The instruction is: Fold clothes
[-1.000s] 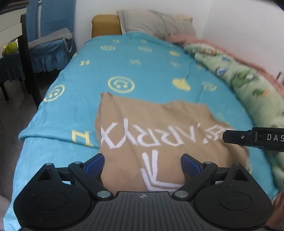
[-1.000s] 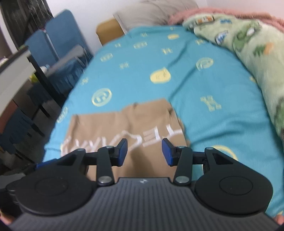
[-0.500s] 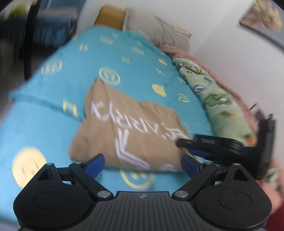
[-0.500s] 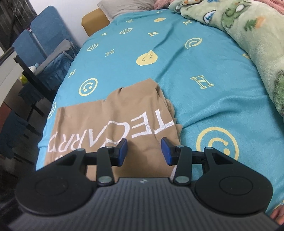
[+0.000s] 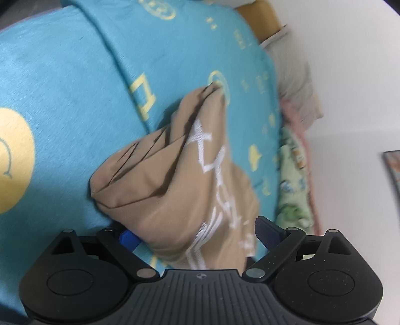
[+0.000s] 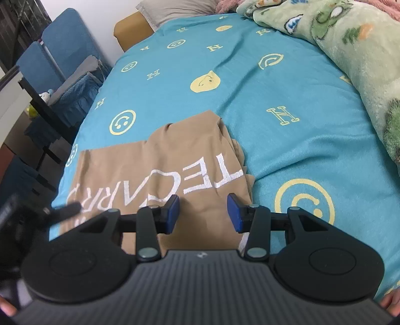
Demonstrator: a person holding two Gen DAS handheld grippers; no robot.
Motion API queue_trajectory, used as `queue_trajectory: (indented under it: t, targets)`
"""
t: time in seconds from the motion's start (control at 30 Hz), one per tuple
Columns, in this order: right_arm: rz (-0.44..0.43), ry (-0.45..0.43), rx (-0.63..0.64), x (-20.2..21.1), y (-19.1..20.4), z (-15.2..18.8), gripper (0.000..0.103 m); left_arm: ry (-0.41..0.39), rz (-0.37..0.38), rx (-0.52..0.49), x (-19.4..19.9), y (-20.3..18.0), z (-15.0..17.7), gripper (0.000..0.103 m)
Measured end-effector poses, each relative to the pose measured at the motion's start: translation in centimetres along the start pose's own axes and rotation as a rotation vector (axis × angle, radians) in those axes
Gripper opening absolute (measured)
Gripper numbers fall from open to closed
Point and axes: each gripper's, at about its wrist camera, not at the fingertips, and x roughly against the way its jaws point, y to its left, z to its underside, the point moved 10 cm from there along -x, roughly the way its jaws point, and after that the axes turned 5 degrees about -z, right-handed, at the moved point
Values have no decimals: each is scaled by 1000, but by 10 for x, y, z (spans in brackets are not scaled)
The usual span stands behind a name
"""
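- My left wrist cam was rolled hard to one side and pretty blurry, so the bed looked tipped. It gave me stuff the other cam didn't: the layered side edge of the tan T-shirt (image 5: pixel 175 190), a white wall (image 5: pixel 350 75), and the dark edge of some framed thing (image 5: pixel 392 170) on it.
- The right wrist cam was level and sharp. Only there could I read the white lettering, upside down, something like "TECARR", and see the blue chairs (image 6: pixel 62 50) and a dark table (image 6: pixel 45 110) off the bed's left side.
- The shirt sat on the teal bedsheet (image 6: pixel 275 87) with its yellow smileys and H marks, near the foot edge, well apart from the green cartoon blanket (image 6: pixel 350 50) and the grey pillow (image 6: pixel 175 10) up top.
- It looked partly folded: flat on the left in the right cam, bunched into soft creases on its right side. The left cam showed several stacked layers along one edge.
- My left gripper (image 5: pixel 197 232) was spread wide, with shirt fabric bulging between the fingers and covering part of one blue pad. Couldn't tell if it was actually gripping anything.
- My right gripper (image 6: pixel 202 212) was open about halfway, hovering over the shirt's near edge, nothing pinched.
- The left gripper's black tip poked into the right cam at the lower left, blurred.
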Motion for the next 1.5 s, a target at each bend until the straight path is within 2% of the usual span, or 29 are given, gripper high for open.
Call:
queue_trajectory:
  t: [0.07, 0.2, 0.23, 0.27, 0.33, 0.4, 0.43, 0.47, 0.5, 0.53, 0.6, 0.7, 0.83, 0.9, 0.97, 1.03, 1.1, 1.13, 1.2, 1.3, 1.4, 1.5]
  targets:
    - [5, -2, 1, -1, 0, 0, 45, -42, 54, -21, 8, -7, -2, 90]
    - [4, -9, -23, 0, -1, -2, 45, -19, -2, -47, -1, -3, -2, 88]
    - [-4, -14, -44, 2, -2, -3, 45, 4, -39, -29, -8, 4, -1, 84]
    - [-13, -19, -64, 4, -3, -3, 45, 8, -46, -13, -10, 7, -1, 77]
    - [-42, -34, -122, 11, -4, -7, 48, 5, -38, -3, -12, 8, -2, 72]
    - [-137, -60, -229, 25, -5, -13, 48, -16, -41, -43, -9, 2, -3, 57]
    - [-207, -67, -286, 32, -4, -16, 52, -23, -36, -50, -8, 1, -3, 55]
    - [-275, -62, -336, 37, -2, -16, 69, -30, -31, -56, -7, 0, -3, 48]
    - [-342, -52, -385, 42, 1, -15, 92, -36, -26, -61, -6, -2, -3, 44]
    - [-409, -21, -430, 43, 5, -12, 97, -43, -21, -67, -5, -3, -3, 42]
    - [-531, 59, -507, 41, 17, -1, 96, -55, -6, -72, -2, -7, -4, 37]
    - [-598, 163, -611, 26, 29, 21, 96, -72, 29, -63, 3, -13, -6, 32]
    - [-591, 240, -814, -5, 27, 48, 96, -78, 66, -24, 6, -13, -6, 30]
    - [-532, 206, -877, -15, 15, 53, 96, -85, 87, 11, 7, -11, -8, 29]
    - [-446, 136, -903, -20, -3, 50, 95, -88, 103, 40, 10, -5, -11, 29]
    - [-388, 84, -929, -22, -20, 47, 79, -88, 112, 60, 11, -2, -13, 29]
    - [-369, 58, -955, -25, -30, 44, 69, -86, 111, 68, 8, -1, -13, 29]
    - [-362, 51, -944, -25, -30, 43, 68, -85, 110, 72, 6, 0, -14, 29]
    - [-349, 37, -910, -22, -29, 41, 52, -84, 109, 68, 4, -2, -15, 29]
    - [-340, 10, -868, -13, -25, 36, 35, -88, 107, 40, 4, -5, -16, 29]
    - [-348, -34, -831, 0, -24, 29, 30, -96, 121, 14, 10, -11, -14, 29]
    - [-353, -75, -809, 21, -24, 23, 29, -82, 142, -1, 20, -20, -8, 28]
